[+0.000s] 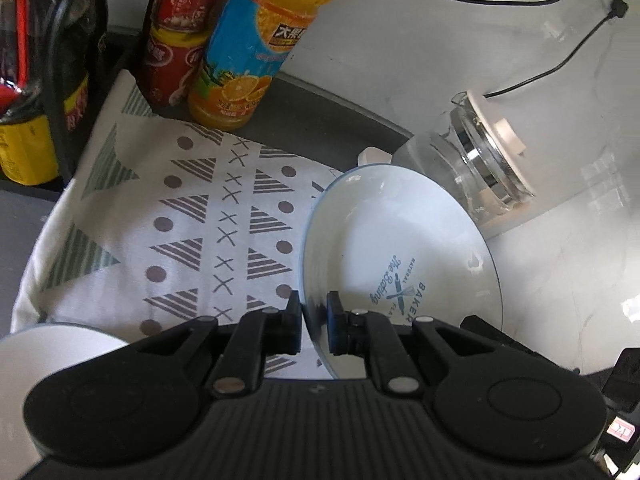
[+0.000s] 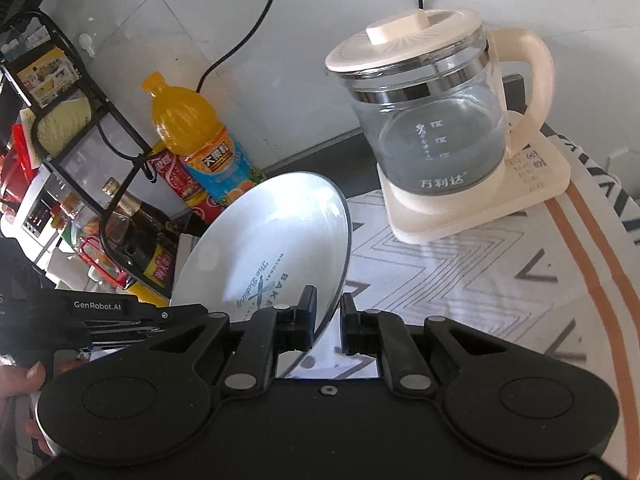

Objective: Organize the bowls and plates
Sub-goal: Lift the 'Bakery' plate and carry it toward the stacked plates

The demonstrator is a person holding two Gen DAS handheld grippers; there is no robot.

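A white plate (image 1: 400, 248) with a blue rim and blue "BAKER" lettering is held tilted above the patterned cloth. My left gripper (image 1: 314, 312) is shut on its near left rim. The same plate shows in the right wrist view (image 2: 272, 240). My right gripper (image 2: 328, 320) has its jaws on both sides of the plate's right rim, with a small gap at the right pad. Another white dish (image 1: 48, 352) lies at the lower left of the left wrist view, partly hidden by the gripper body.
A glass kettle (image 2: 436, 120) on a cream base stands at the back right. An orange juice bottle (image 1: 256, 52), a red can (image 1: 180, 40) and a black wire rack (image 2: 68, 152) with bottles stand at the back left. The patterned cloth (image 1: 180, 220) covers the counter.
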